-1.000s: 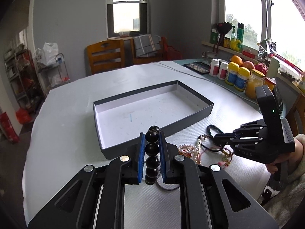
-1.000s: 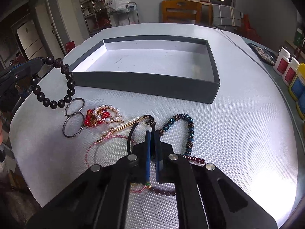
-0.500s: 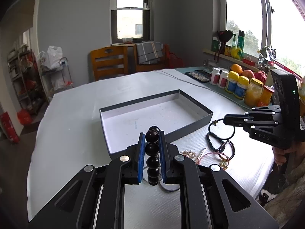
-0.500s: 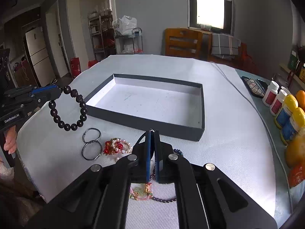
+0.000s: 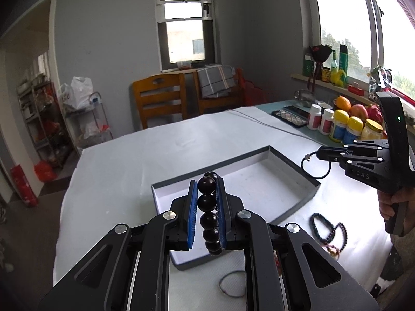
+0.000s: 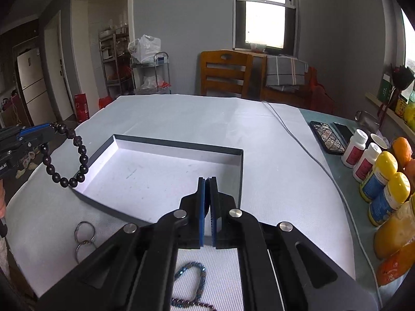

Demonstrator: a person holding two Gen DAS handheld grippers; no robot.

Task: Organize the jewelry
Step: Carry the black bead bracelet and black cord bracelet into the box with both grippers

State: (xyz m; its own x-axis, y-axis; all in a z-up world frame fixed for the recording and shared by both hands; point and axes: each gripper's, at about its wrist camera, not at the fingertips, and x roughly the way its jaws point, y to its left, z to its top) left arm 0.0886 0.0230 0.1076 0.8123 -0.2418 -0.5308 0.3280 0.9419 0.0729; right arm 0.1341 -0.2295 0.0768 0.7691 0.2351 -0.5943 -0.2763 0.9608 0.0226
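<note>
The left claw [image 5: 207, 202] is clamped on a dark round-bead bracelet [image 5: 208, 217], held above the shallow grey cardboard box [image 5: 293, 171]. The right claw [image 5: 320, 153] grips a thin black cord loop [image 5: 315, 165], hanging over the box's right wall, clear of the white-covered table [image 5: 155, 150].
</note>
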